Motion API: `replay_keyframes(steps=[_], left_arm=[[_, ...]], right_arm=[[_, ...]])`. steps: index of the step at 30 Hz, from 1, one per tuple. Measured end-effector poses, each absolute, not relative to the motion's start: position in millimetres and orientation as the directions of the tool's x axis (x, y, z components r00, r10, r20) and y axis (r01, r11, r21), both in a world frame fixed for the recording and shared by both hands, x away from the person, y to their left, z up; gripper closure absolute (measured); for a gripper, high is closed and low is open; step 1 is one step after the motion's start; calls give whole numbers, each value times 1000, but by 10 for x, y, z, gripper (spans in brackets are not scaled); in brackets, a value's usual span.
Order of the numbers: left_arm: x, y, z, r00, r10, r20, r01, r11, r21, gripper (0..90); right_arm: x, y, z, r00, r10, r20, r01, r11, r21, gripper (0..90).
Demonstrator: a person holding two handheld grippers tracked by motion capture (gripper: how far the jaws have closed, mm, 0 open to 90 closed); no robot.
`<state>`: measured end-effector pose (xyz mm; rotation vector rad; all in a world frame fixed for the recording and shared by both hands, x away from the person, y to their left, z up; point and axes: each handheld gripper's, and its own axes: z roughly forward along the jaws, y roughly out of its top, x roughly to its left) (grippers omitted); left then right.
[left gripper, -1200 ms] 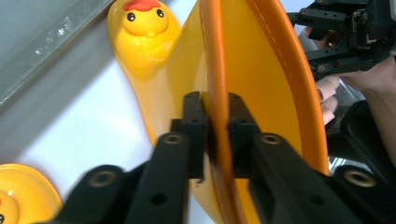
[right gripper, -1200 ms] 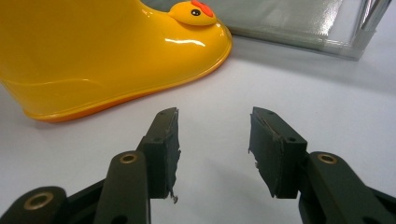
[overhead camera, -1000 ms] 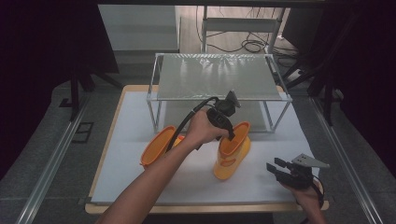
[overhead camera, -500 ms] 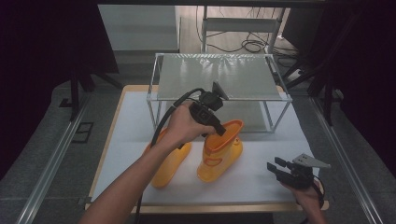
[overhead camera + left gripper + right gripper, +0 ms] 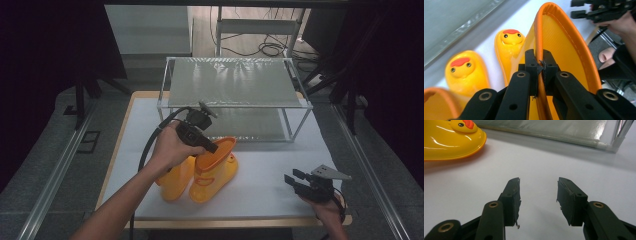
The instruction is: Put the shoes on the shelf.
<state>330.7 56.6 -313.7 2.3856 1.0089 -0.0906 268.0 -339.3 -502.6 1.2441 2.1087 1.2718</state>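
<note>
A: Boots first: where do they stand?

B: Two yellow rubber boots stand side by side on the white bench, in front of the wire shelf. The right boot stands upright just beside the left boot, and the two seem to touch. Each toe bears a duck face with a red crest.

A: And the left gripper?

B: The left gripper is at the top edge of the right boot. In the left gripper view its fingers are closed tight on the orange rim, one inside the shaft and one outside, with only the thin wall between them.

A: Is that boot lifted?

B: I cannot tell; its sole looks to be down on the bench, or very close to it.

A: The other hand?

B: The right gripper is low over the near right corner of the bench, well apart from the boots. Its fingers stand partly open with nothing between them, just bare bench below. One boot toe shows at the upper left of the right gripper view.
</note>
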Motion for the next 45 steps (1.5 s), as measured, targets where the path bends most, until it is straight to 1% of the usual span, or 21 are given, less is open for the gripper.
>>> replay_keyframes(steps=[4, 11, 13, 15, 22, 26, 28, 37, 45], left_arm=[[3286, 703, -3241, 700, 668, -253, 695, -556, 456, 861], [3198, 970, -3393, 670, 678, -303, 725, -508, 465, 856], [3177, 1031, -3414, 673, 680, -292, 719, -509, 473, 853], [3147, 1048, -3425, 684, 685, -250, 704, -531, 472, 849], [3092, 991, -3367, 711, 659, -245, 678, -552, 485, 740], [3092, 999, -3298, 710, 655, -259, 678, -537, 501, 672], [3092, 1010, -3260, 707, 648, -283, 682, -521, 513, 634], [3095, 1119, -3122, 698, 644, -312, 690, -490, 532, 567], [3061, 1238, -3060, 695, 648, -313, 692, -482, 538, 523]], right_arm=[[2683, -3392, -5032, -536, 837, 114, 493, 201, 846, 526], [2684, -3383, -5038, -537, 836, 113, 494, 204, 845, 526], [2683, -3375, -5041, -536, 836, 117, 497, 200, 844, 526], [2684, -3367, -5045, -538, 835, 116, 498, 204, 843, 526], [2681, -3365, -5039, -540, 834, 113, 497, 207, 843, 525], [2683, -3385, -5036, -538, 835, 113, 493, 204, 846, 525], [2682, -3393, -5033, -536, 837, 115, 497, 202, 844, 525], [2686, -3396, -5036, -536, 836, 113, 497, 204, 844, 523], [2685, -3391, -5038, -534, 837, 116, 501, 203, 841, 521]])
